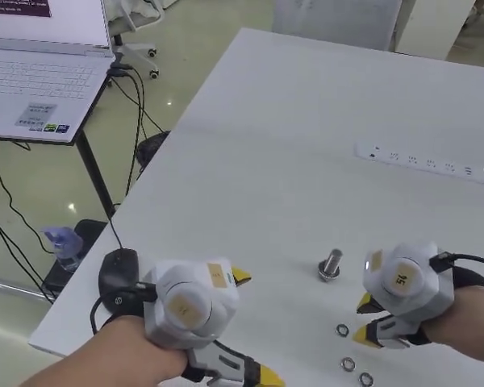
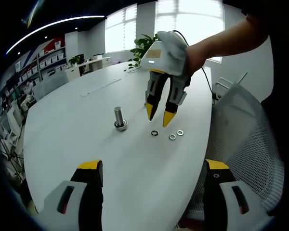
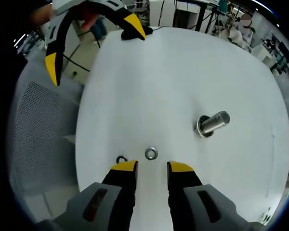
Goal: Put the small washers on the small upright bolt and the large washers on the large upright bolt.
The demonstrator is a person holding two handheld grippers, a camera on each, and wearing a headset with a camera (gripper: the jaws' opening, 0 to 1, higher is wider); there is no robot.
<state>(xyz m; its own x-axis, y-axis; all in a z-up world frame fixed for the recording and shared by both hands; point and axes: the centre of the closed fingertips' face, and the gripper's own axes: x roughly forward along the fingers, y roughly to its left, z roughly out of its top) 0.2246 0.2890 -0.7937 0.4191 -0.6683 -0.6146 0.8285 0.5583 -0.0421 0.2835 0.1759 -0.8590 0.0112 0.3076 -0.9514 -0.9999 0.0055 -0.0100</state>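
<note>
- Right gripper status? On a washer yet?
- Not yet. Jaws slightly parted, nothing between them. Tips hang just above the table, pointing down at the loose washers. One washer lies flat just ahead of the gap between the tips. A second washer sits beside one tip, partly hidden by it.
- Left gripper?
- Jaws spread wide, empty, held off to the side, well apart from the parts.
- Bolt?
- One bolt stands upright on the table, near the washers but not touching them, just past the right gripper. There's a ring at its base; can't tell whether that's a washer or part of the bolt. Can't tell either whether it's the small or the large bolt, or which size the washers are.
- So which step?
- My read: approach for picking up a loose washer. Three lie in a cluster on the person's side of the table.
- What does the next move need?
- Lower the tips to the table, straddle the washer, close on its rim. It's thin and flat, so it'll probably skid or flip; the grip has to be low and square. Then lift, carry it over the bolt and line the hole up with the shank.
</note>
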